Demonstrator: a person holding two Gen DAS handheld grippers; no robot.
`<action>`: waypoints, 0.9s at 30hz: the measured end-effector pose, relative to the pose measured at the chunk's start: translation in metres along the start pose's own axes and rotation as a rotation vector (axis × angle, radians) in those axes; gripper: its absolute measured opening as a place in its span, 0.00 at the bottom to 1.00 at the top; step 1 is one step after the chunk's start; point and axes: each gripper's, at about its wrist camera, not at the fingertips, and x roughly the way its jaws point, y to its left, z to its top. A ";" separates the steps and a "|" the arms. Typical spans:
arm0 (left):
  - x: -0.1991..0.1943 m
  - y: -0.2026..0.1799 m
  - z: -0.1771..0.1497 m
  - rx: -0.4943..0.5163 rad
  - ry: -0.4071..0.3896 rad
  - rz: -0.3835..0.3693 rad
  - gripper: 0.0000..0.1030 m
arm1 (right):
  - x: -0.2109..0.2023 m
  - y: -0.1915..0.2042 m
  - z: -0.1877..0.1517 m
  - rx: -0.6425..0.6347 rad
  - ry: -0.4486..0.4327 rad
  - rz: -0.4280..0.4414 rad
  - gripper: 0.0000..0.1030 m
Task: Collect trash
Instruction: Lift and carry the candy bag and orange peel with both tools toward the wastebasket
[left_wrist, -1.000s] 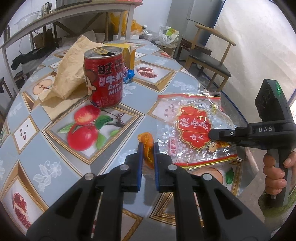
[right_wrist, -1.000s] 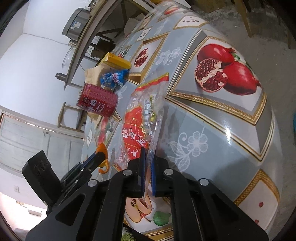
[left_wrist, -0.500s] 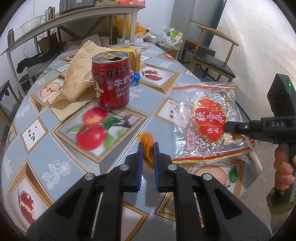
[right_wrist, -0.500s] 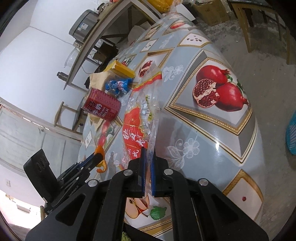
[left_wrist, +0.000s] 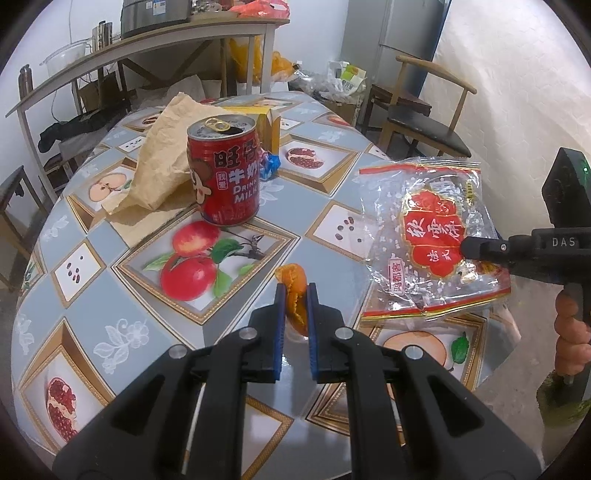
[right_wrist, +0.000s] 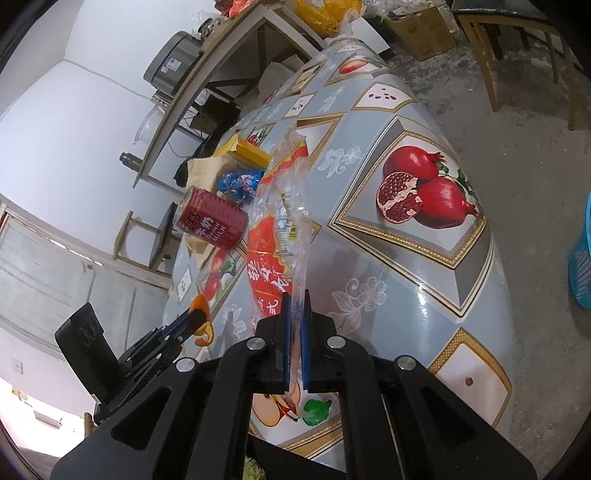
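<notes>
My left gripper (left_wrist: 294, 291) is shut on a piece of orange peel (left_wrist: 295, 286), held just above the fruit-patterned table (left_wrist: 110, 295). In the right wrist view that same gripper (right_wrist: 197, 314) shows at lower left with the orange peel (right_wrist: 202, 303) between its tips. My right gripper (right_wrist: 295, 301) is shut on the edge of a clear plastic snack bag with a red label (right_wrist: 275, 236), lifted off the table. The left wrist view shows the snack bag (left_wrist: 432, 236) hanging from the right gripper (left_wrist: 466, 248) at the right. A hand (left_wrist: 570, 332) grips its handle.
An open red milk drink can (left_wrist: 223, 173) stands mid-table, with crumpled brown paper (left_wrist: 159, 162), a yellow box (left_wrist: 264, 123) and a blue wrapper (left_wrist: 271, 164) behind it. A wooden chair (left_wrist: 424, 118) and a shelf (left_wrist: 147, 48) stand beyond. A blue basket (right_wrist: 581, 266) sits on the floor.
The right gripper has lifted the snack bag up off the table and tilted it upright. The left gripper keeps the peel and has barely shifted.
</notes>
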 end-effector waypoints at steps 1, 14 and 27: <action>-0.001 -0.001 0.001 0.001 -0.002 0.000 0.09 | -0.002 0.000 0.000 0.000 -0.003 0.002 0.04; -0.007 -0.042 0.018 0.036 -0.012 -0.099 0.09 | -0.060 -0.024 -0.010 0.046 -0.117 0.012 0.04; 0.016 -0.136 0.058 0.138 0.043 -0.326 0.09 | -0.161 -0.095 -0.030 0.180 -0.322 -0.064 0.04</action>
